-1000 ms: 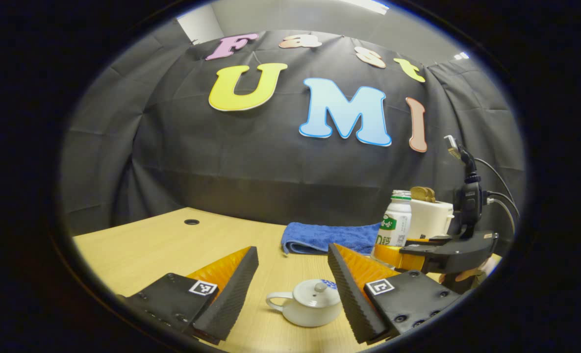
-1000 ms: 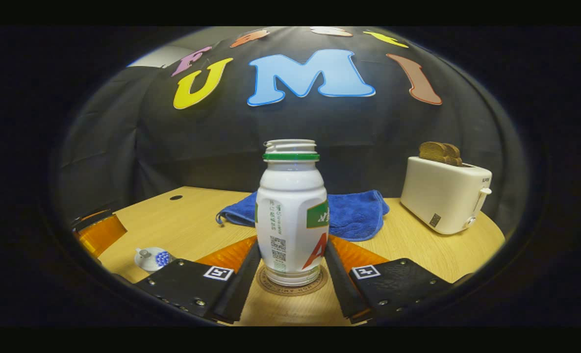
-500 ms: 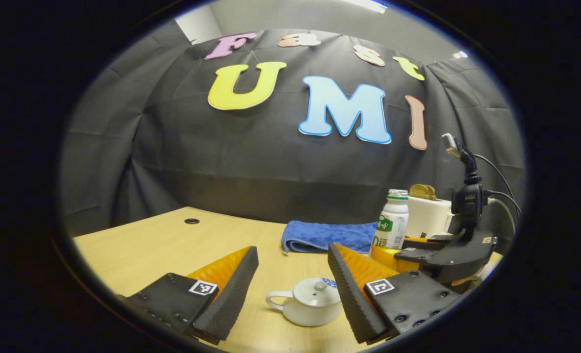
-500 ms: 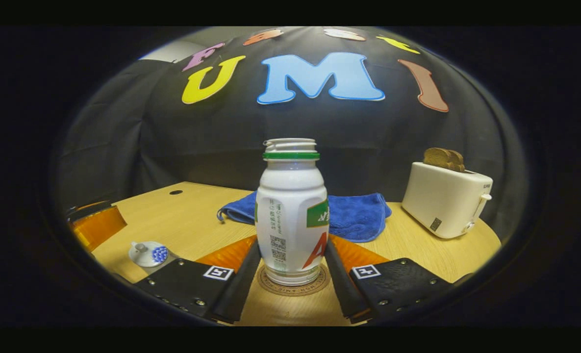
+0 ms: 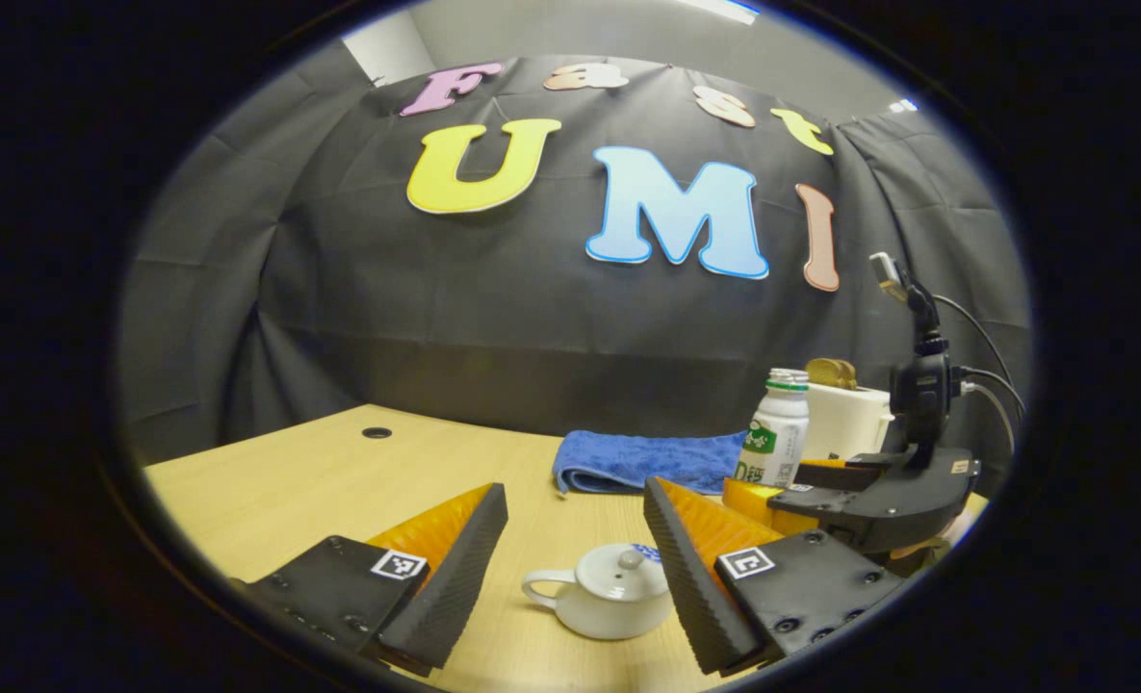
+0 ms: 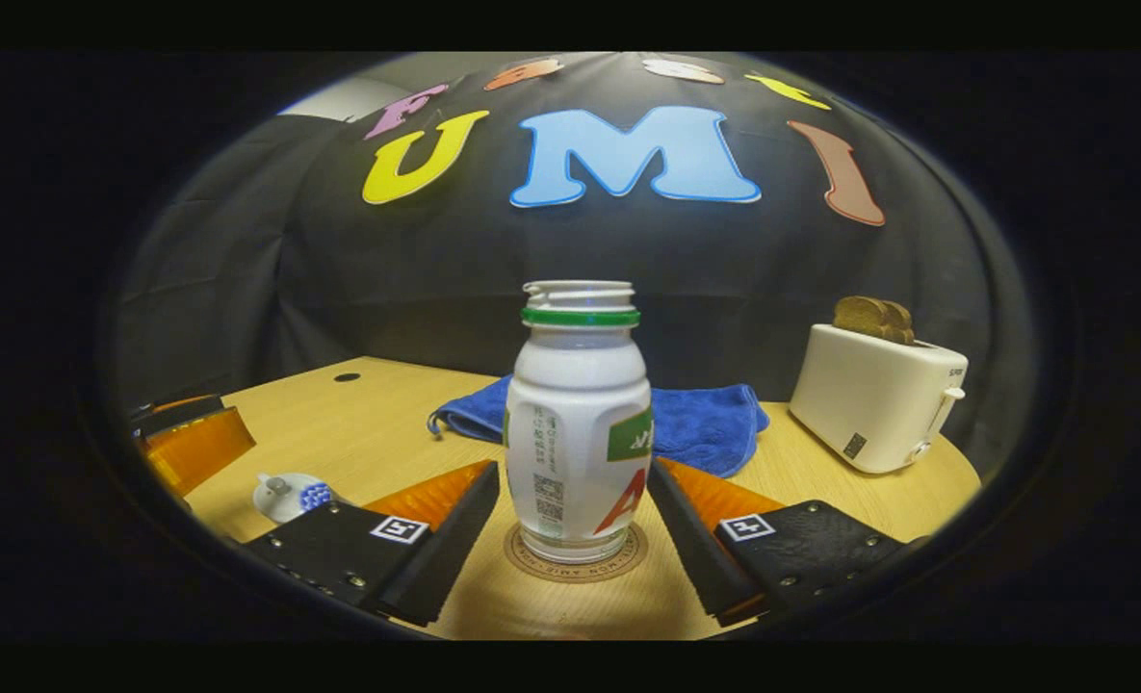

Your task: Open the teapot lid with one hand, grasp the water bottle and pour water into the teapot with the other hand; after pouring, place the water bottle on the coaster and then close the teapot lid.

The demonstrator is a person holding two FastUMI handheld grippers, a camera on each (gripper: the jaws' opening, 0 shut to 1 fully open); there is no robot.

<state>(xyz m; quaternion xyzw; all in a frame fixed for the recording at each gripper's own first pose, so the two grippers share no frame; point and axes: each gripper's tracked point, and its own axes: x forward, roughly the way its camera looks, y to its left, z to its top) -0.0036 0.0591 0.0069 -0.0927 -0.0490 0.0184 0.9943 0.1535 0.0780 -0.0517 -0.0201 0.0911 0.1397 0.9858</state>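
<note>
Bottle (image 6: 578, 423) stands upright on coaster (image 6: 578, 566), right gripper (image 6: 573, 525) spread clear of it, holding nothing. Left gripper (image 5: 575, 549) wide open, empty; lidded teapot (image 5: 609, 602) at its 5 o'clock. Risk: retreating finger clips bottle, tipping it.

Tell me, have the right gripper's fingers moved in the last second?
Yes. The right gripper opened: its fingers now stand apart from the water bottle, which rests on the coaster.
</note>
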